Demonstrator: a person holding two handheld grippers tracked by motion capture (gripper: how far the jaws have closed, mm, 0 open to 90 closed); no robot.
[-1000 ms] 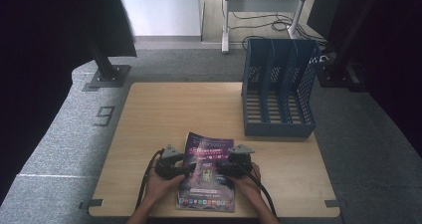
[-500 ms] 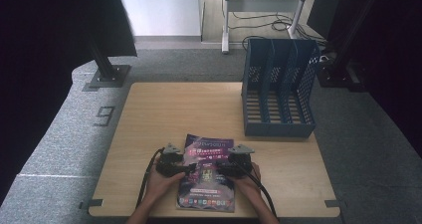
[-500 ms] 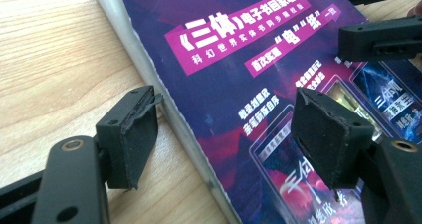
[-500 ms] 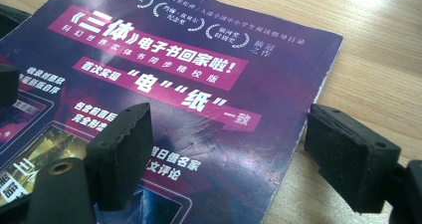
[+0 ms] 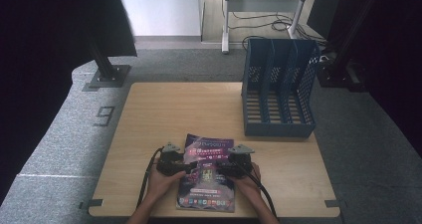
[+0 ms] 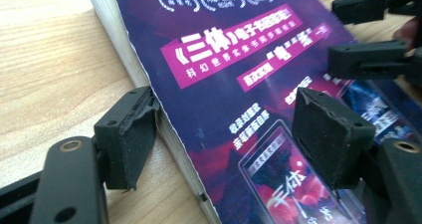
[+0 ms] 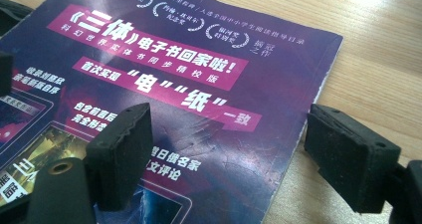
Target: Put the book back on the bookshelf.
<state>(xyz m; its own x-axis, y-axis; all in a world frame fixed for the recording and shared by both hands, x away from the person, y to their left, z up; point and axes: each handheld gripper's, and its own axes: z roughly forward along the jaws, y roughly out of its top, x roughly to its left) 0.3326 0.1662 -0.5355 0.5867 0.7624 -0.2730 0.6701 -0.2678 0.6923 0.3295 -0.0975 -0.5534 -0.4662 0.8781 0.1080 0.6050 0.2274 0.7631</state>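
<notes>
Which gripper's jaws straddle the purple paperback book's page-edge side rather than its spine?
The left gripper: its jaws flank the purple paperback book where white page edges show.

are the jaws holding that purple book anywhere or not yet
Not yet. Both the left gripper and right gripper stand open, each straddling a side edge of the book.

book's (image 6: 239, 84) near end cut off by the lower edge, small cover print blurred, forearms cropped
</notes>
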